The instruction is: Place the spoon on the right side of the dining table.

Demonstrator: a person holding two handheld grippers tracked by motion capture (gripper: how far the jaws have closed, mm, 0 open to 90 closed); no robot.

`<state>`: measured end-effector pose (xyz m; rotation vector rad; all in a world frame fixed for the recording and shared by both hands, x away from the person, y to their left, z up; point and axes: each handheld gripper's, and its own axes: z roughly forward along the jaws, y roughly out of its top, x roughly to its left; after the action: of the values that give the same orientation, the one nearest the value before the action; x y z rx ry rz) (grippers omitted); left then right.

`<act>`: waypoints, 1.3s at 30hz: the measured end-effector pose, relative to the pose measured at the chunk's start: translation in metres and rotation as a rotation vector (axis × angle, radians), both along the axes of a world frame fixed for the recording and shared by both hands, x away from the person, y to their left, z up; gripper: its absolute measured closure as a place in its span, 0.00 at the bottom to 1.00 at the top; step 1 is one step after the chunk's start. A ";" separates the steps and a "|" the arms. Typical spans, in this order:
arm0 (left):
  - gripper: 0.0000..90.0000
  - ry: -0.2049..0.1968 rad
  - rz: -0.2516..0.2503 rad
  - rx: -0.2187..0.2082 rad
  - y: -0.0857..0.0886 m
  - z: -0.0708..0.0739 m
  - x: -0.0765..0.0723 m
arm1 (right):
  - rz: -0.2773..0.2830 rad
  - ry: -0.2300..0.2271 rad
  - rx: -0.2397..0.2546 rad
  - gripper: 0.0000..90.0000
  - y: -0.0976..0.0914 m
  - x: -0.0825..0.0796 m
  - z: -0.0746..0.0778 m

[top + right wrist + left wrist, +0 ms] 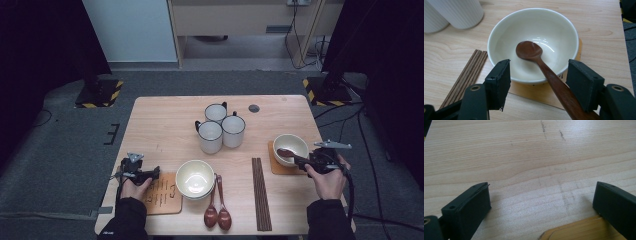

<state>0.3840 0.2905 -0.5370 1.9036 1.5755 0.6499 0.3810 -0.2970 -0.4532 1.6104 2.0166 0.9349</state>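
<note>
Nearest the high camera: my two forearms in dark sleeves, one tool in each hand. Right tool [537, 82]: jaws wide apart, released. The wooden spoon [541, 65] passes between them; its handle runs just beside the right-hand pad, contact I cannot tell, and the left pad stands clear of it. The spoon's head lies inside the cream bowl [506, 32], handle leaning over the near rim toward the tool. That bowl sits on a wooden coaster [534, 93] at the right side of the table [160, 125].

Left tool [541, 202]: jaws released, nothing between them but bare table; a corner of a wooden coaster [574, 231] shows under the right-hand jaw. In the high view this tool [156, 173] rests at the table's left front, on the edge of that printed coaster [162, 195].

Other items, high view: second cream bowl [194, 178] at front centre, two wooden spoons [217, 212] just beside it, a bundle of dark chopsticks [260, 192] between those and the right coaster, three white mugs [220, 129] clustered toward the back.
</note>
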 end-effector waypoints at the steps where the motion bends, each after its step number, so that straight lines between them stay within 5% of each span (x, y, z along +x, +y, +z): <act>1: 0.00 0.000 0.000 0.000 0.000 0.000 0.000 | 0.001 -0.002 -0.001 0.40 0.000 -0.001 0.000; 39: 0.00 0.000 0.000 0.000 0.000 0.000 0.000 | 0.117 -0.003 0.053 0.39 0.027 -0.027 0.005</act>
<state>0.3840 0.2904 -0.5370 1.9036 1.5755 0.6500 0.3544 -0.2704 -0.4484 1.5308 2.1203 1.0407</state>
